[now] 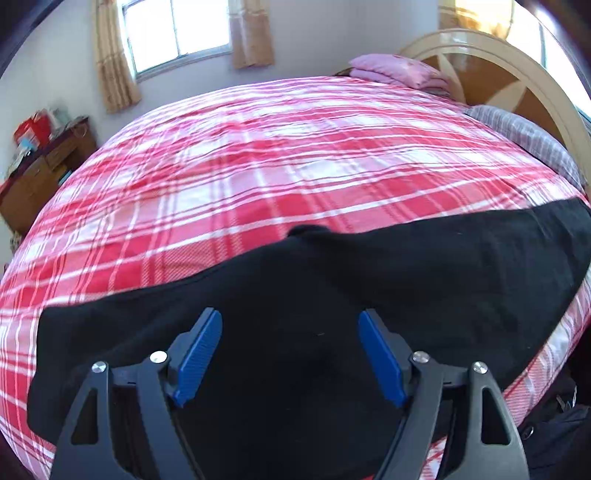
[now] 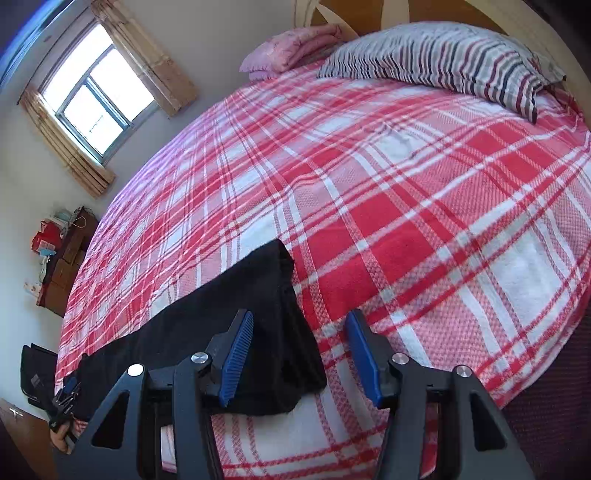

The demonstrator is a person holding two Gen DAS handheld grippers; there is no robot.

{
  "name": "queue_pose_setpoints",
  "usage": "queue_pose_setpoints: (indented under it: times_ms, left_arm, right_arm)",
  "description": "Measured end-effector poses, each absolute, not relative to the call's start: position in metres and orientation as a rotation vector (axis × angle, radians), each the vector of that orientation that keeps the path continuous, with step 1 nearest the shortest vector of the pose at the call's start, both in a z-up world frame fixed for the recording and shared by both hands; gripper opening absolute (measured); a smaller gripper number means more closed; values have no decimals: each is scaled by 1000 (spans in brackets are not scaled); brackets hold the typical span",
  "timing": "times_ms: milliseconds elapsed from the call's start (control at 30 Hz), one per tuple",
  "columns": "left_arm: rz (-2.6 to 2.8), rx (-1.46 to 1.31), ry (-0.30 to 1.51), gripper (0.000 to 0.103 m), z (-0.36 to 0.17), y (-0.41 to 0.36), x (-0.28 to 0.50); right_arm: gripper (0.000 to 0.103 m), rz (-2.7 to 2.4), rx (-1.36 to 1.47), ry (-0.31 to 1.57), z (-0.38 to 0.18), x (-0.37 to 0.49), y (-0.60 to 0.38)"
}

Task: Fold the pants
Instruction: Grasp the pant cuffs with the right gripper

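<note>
Black pants (image 1: pixel 332 288) lie flat along the near edge of a bed with a red and white plaid cover (image 1: pixel 258 166). My left gripper (image 1: pixel 290 325) is open and empty, hovering over the middle of the pants. In the right wrist view the pants (image 2: pixel 229 325) end at a folded edge near the frame's middle. My right gripper (image 2: pixel 299 325) is open and empty just above that end, its left finger over the black cloth, its right finger over the plaid cover (image 2: pixel 406 221). The left gripper (image 2: pixel 64 402) shows small at the pants' far end.
A striped pillow (image 2: pixel 443 62) and a folded pink blanket (image 2: pixel 291 48) lie at the head of the bed by a wooden headboard (image 1: pixel 491 70). A wooden dresser (image 1: pixel 40 173) with clutter stands by the wall under a curtained window (image 1: pixel 177 33).
</note>
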State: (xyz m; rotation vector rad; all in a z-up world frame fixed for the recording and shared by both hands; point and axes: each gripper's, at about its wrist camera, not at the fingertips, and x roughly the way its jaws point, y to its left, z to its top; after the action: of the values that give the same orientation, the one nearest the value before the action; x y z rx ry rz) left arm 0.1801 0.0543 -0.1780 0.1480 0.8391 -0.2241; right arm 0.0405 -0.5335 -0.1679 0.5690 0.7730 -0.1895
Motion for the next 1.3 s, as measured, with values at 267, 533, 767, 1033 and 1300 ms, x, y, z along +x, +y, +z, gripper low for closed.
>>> queue_pose_setpoints:
  times_ms: [267,533,767,1033,1300]
  left_arm:
    - [-203,115,855,79,-185,68,183]
    - [-188,102,857,79,-184,79,185]
    - [-193,87,849,79,-176,83,193]
    - [-218,115,854,79,-168,87,198]
    - [-249,79,887,79,-176,103,187]
  right_arm:
    - [30,-101,544,705,-176,46,-526]
    - [12,-45,606,670,-174,43,-526]
    - [11,-42,483,590,-127,35,-480]
    - [11,47,341,554,-86,41,-399]
    - [11,188,239,606,-85,71,-318]
